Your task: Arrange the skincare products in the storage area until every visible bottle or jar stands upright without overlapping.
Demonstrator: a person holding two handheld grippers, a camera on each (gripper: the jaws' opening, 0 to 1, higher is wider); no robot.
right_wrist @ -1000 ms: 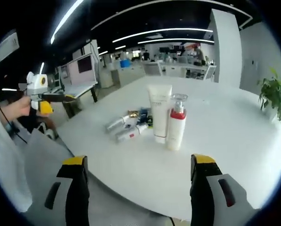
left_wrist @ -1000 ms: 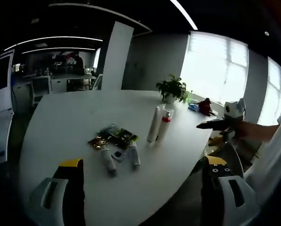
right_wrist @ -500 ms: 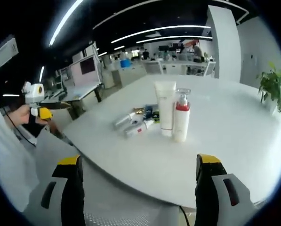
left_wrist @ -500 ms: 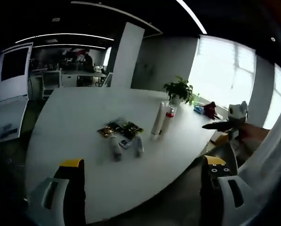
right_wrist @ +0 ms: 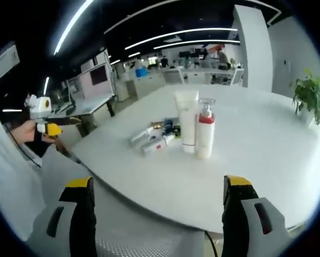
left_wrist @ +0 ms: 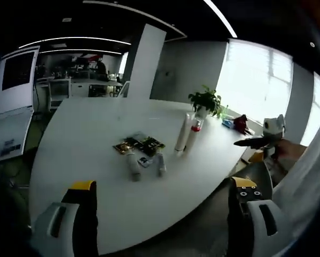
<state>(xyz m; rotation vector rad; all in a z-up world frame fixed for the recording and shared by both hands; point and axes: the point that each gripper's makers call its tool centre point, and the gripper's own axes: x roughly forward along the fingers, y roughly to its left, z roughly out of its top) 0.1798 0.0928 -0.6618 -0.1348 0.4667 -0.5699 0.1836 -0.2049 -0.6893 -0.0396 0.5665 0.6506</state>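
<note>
On the white table (left_wrist: 90,139) (right_wrist: 256,160) a white tube (right_wrist: 186,120) (left_wrist: 180,135) stands upright beside a white pump bottle with a red band (right_wrist: 205,128) (left_wrist: 192,133). Two silver tubes (left_wrist: 133,164) (right_wrist: 141,137) lie flat next to some flat sachets (left_wrist: 140,145) (right_wrist: 165,126). My left gripper (left_wrist: 162,201) is open, held back from the table edge, with nothing between its jaws. My right gripper (right_wrist: 157,201) is open too, well short of the bottles. The right gripper (left_wrist: 261,140) shows at the right of the left gripper view, the left gripper (right_wrist: 41,110) at the left of the right gripper view.
A potted plant (left_wrist: 205,101) (right_wrist: 309,96) stands at the table's far side, with small red and blue items (left_wrist: 233,123) near it. Office desks and chairs (left_wrist: 68,91) fill the background. A white pillar (left_wrist: 143,61) rises behind the table.
Both views have pulled back and shifted a little, so the table looks smaller. The products lie as before. Both grippers stay open.
</note>
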